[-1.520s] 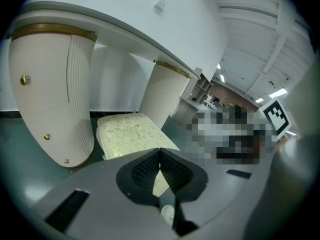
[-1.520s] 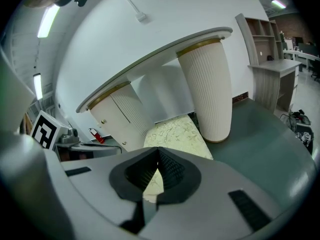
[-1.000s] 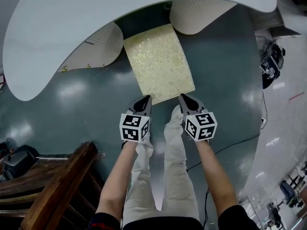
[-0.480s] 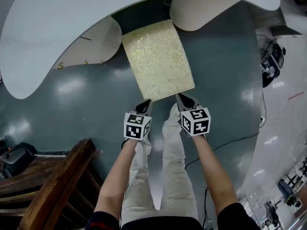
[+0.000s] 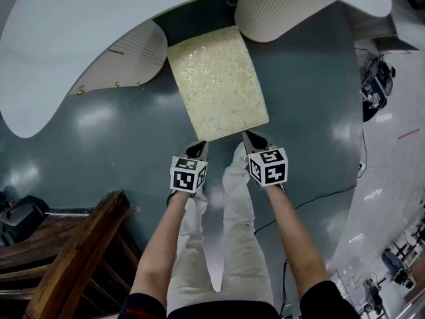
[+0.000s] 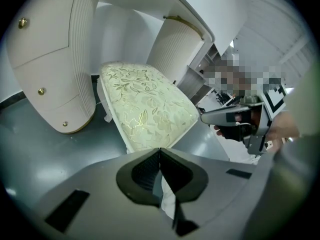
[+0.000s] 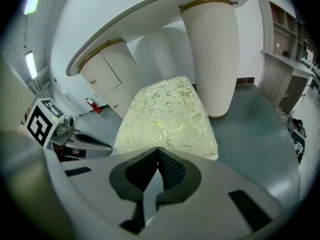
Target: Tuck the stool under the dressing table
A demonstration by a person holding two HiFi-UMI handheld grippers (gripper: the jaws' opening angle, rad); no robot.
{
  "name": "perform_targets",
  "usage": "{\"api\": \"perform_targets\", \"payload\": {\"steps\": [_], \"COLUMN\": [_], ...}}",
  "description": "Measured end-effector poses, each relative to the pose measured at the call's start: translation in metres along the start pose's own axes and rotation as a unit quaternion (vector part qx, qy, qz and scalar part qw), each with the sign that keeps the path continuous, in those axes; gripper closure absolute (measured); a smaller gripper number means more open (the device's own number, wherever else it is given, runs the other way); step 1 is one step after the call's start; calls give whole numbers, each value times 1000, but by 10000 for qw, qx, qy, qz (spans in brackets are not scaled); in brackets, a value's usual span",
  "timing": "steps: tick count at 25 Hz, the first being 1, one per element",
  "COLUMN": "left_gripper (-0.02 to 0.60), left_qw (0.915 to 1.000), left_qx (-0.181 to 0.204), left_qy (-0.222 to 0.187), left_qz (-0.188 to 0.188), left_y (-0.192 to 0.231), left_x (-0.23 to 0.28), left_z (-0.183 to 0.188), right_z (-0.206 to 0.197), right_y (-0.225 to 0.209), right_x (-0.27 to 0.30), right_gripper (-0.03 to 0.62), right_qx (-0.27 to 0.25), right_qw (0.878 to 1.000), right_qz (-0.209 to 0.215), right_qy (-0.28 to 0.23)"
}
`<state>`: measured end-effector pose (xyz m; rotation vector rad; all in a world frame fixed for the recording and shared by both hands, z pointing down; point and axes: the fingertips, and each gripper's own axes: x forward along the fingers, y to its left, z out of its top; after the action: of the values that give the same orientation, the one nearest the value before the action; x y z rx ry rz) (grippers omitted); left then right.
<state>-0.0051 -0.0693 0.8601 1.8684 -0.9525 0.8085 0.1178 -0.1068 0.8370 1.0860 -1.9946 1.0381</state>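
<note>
Both grippers are sitting clenched, jaws pressed together with nothing between them, so I am treating them as blunt pushers, not clamps. The left gripper [image 5: 198,145] is nosing at the near left corner of the stool [image 5: 218,82], and the right gripper [image 5: 247,136] is coming up to the same near edge toward its right end. Whether the tips are touching the cushion or stopping just short, I am unable to tell. The stool is lying straight ahead of both grippers, neither one clearly nearer. Its long axis is running away from me into the gap between the left pedestal [image 5: 136,55] and the right pedestal [image 5: 279,12] of the dressing table [image 5: 80,38]. Its far end is sitting in the mouth of that gap, and from the gripper views I am judging it to be just under the tabletop's rim, with most of the seat out in the open. The axis is leaning slightly to the left, so the far left corner is running nearer the left pedestal than the far right corner is to the right one. I am reckoning an even forward push, perhaps a touch more from the left side, is what this is calling for. The floor [image 5: 312,98] ahead is looking free of obstacles, and there is a strip of open room on each flank.
</note>
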Motion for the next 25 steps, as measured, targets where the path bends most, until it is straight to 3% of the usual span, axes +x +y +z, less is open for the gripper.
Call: {"api": "perform_targets", "payload": {"steps": [13,25], "left_gripper": [566,566], "left_qw": [9997,9996], "left_qx": [-222,-221], "left_qy": [-25,63], "left_qz": [107,164], "left_y": [10,11], "left_x": [8,9], "left_z": [-3,-4], "right_z": [-16,-9], "right_y": [-1,-3], "right_x": [15,25], "right_gripper": [586,586], "right_qx": [-74,-19], "right_qw": [9994,9996], "right_qz": [2,7], "right_qy": [330,275]}}
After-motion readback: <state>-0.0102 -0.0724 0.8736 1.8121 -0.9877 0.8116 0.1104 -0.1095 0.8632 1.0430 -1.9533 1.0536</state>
